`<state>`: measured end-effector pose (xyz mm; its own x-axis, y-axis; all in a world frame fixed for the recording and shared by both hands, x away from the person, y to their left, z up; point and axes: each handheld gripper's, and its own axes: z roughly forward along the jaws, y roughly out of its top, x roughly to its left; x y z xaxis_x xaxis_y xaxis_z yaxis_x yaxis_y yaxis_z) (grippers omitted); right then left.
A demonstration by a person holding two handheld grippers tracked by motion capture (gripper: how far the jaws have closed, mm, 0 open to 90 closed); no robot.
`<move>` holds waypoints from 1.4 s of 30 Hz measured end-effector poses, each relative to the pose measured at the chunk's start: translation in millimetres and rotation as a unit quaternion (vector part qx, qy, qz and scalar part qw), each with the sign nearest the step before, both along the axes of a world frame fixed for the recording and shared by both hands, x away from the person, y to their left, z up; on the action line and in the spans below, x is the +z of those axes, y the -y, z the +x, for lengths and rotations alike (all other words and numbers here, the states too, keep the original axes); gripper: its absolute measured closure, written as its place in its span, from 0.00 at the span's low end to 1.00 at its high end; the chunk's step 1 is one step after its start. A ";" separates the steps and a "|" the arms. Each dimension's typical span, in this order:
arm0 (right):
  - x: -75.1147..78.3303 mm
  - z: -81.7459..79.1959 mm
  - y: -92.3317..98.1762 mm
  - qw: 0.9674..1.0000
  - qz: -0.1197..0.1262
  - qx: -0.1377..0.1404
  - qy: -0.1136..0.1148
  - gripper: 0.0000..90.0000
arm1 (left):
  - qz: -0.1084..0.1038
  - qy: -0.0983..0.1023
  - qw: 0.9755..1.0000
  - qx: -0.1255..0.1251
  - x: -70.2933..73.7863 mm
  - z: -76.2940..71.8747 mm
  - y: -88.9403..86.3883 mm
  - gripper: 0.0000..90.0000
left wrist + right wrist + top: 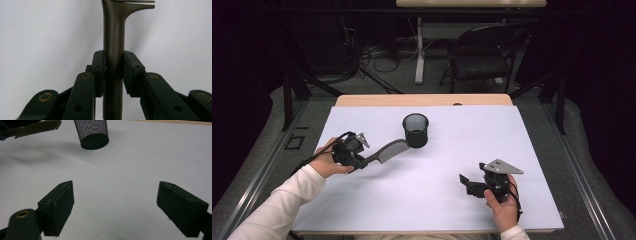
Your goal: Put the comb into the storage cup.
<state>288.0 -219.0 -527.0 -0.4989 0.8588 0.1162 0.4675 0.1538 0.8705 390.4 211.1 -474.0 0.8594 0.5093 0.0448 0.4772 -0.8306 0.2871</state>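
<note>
A dark comb [387,151] is lifted off the white table cover [447,145], its toothed end close to the left side of a black mesh cup [416,130]. My left gripper [362,161] is shut on the comb's handle, held by a hand at the left. In the left gripper view the pads of that gripper [113,61] clamp the handle [113,32] from both sides. My right gripper [465,183] rests low at the front right, open with nothing between its jaws. From the right gripper [115,205] I see the cup [93,132] ahead and the comb [37,127] at the upper left.
The white cover ends at a wooden table edge [422,100] behind the cup. A folding chair [484,55] and a desk leg [419,50] stand on the floor beyond the table. Cables lie on the floor at the back left.
</note>
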 end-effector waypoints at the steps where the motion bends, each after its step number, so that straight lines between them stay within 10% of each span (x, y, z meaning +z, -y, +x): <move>1: 0.1 -0.2 0.0 1.000 0.000 0.000 -0.001 0.16 | -0.001 0.000 1.000 -0.002 0.9 -0.1 -0.5 0.81; 18: 0.0 -0.1 0.0 1.000 -0.001 0.000 -0.002 0.16 | -0.049 0.033 0.998 0.009 18.6 -4.2 -6.4 0.81; 42: -0.2 -0.2 0.1 1.000 -0.002 0.000 -0.002 0.16 | -0.134 0.084 0.987 0.032 35.1 1.0 2.6 0.81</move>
